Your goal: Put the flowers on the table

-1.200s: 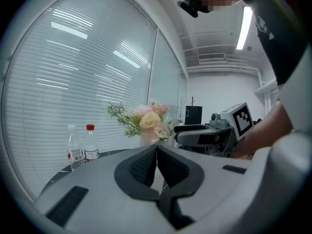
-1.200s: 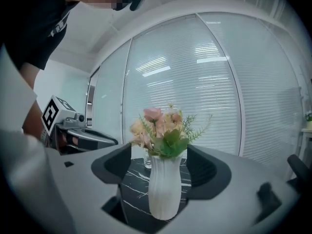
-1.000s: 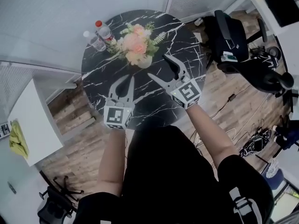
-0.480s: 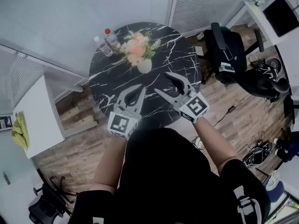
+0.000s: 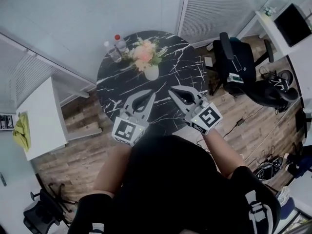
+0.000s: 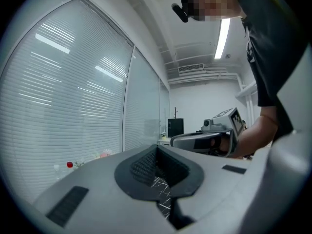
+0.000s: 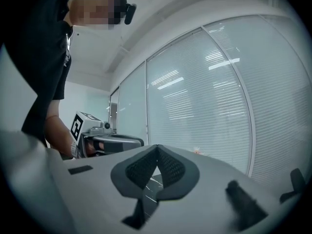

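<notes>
Brown wooden plank floor (image 5: pixel 73 155) spreads below me, closed off on the far side by a wall of white slatted blinds (image 5: pixel 214 9). On the floor stands the round black marble surface with white veins (image 5: pixel 185 72). To its right sits a black office chair (image 5: pixel 234 57). To its left, apart from it, is a white rectangular side table (image 5: pixel 41 116) with a yellow cloth (image 5: pixel 21 133) at its outer edge.

I hold my two grey tongs side by side over the near edge of the surface, both pointing away from me toward the blinds. My left tongs (image 5: pixel 152 93) are closed. Their ribbed black pads meet at the tips with nothing gripped, and only the veined marble shows through the gap behind the tips. My right tongs (image 5: pixel 171 91) have just been closing and now stand tip to tip as well, with nothing between them. Each pair carries its white cube with black square markers at the back, next to my hand.

The bunch of peach and pink flowers with green fern sprigs (image 5: pixel 145 55) stands upright in a small round white vase (image 5: pixel 151 72). The vase is on the far left part of the surface, well apart from both tongs. Just beside the flowers, at the rim, stand a small clear plastic bottle with a red cap (image 5: pixel 117 42) and a second small clear bottle (image 5: pixel 113 52).
</notes>
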`<state>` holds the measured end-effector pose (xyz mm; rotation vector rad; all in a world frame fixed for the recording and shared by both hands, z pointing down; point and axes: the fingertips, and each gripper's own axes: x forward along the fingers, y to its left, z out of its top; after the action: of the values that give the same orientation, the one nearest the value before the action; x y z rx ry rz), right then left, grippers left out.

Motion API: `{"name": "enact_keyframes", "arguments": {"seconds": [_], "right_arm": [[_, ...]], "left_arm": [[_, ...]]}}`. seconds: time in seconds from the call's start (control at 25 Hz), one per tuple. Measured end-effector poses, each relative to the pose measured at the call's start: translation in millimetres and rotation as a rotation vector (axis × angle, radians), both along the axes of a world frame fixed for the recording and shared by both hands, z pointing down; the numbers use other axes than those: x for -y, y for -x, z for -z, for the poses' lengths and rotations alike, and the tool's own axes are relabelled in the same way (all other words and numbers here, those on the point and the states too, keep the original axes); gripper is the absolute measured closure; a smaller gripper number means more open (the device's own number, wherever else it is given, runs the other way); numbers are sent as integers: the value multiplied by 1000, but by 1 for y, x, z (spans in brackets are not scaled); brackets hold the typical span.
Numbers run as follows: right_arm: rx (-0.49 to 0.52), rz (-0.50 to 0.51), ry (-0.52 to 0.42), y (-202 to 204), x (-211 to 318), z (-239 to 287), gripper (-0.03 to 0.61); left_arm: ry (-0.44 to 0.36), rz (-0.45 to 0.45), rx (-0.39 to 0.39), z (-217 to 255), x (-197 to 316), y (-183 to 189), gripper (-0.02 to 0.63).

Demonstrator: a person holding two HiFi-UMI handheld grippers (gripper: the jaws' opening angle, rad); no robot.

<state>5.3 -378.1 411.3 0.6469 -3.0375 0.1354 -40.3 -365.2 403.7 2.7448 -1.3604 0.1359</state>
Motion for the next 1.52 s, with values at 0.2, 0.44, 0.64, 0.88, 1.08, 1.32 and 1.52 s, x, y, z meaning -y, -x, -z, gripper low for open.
{"name": "enact_keyframes", "arguments": {"seconds": [0.2,0.44,0.64,0.88,1.08,1.32,1.52], "right_arm": [[2,30,7,3,-2,4,558],[6,57,0,11,-2,9,560],[13,79,8,19,-4,10,560],[8,82,11,23,-7,9,559],[6,82,1,25,-11,11,560],[3,89,-8,27,-18,13,560],[9,106,-19,29,-21,14,560]], "left_arm": [[-4,0,-8,7,-3,-2,601],[-3,12,-7,8,-1,1,601],[-4,27,-8,7,0,4,601],[-8,34,-15,9,0,5,601],[-13,35,-14,9,-5,5,602],[-11,39,-17,9,-11,8,601],[-17,47,-21,10,-12,9,602]]}}
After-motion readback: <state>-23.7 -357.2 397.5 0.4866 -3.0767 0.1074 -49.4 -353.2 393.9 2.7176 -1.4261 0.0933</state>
